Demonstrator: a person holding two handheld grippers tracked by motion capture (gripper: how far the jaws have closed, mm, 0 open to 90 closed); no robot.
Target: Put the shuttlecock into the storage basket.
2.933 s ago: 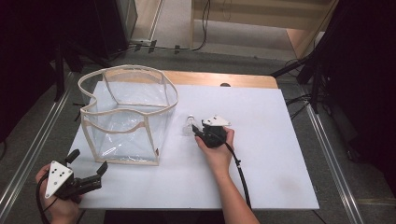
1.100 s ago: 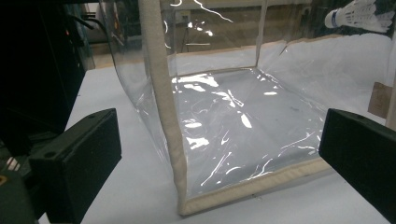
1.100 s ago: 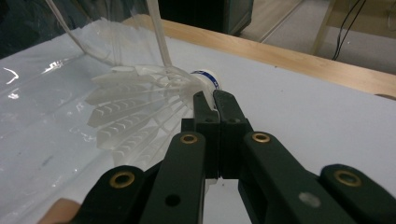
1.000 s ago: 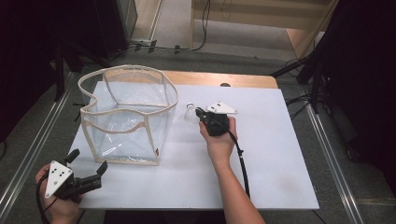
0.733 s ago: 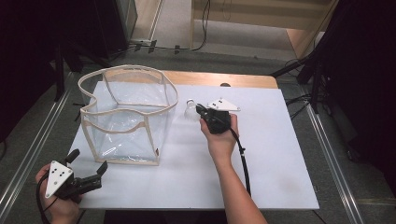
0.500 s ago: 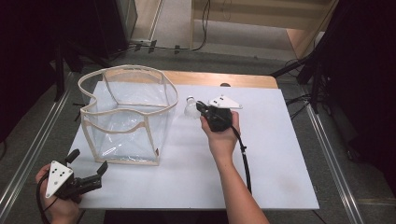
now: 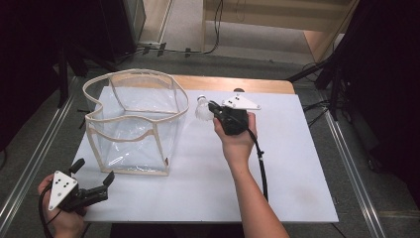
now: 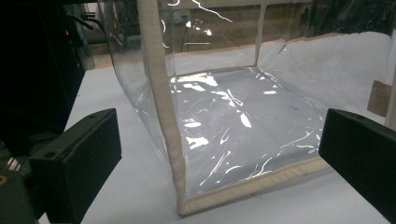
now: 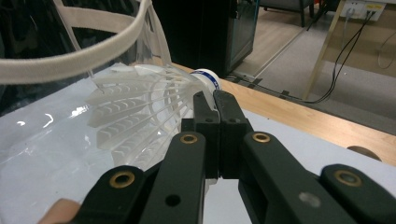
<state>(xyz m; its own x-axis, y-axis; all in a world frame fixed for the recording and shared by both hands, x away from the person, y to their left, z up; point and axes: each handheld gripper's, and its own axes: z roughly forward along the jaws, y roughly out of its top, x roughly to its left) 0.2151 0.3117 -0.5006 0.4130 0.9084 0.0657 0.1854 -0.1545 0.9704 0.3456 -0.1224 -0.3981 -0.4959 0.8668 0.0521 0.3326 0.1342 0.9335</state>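
Your right gripper (image 7: 214, 110), at the centre of the high view, has its jaws clamped on a white shuttlecock (image 7: 202, 107), pinching it near the cork end. In the right gripper view the shuttlecock (image 9: 140, 109) fills the middle left, feathers spread toward the left, just beside the cream rim of the clear plastic bag (image 9: 70, 56). In the high view the bag (image 7: 133, 124) stands open at centre left on the white table (image 7: 297, 168). Your left gripper (image 7: 91, 191), lower left, rests with jaws spread apart, holding nothing, near the bag's lower corner (image 8: 182, 205).
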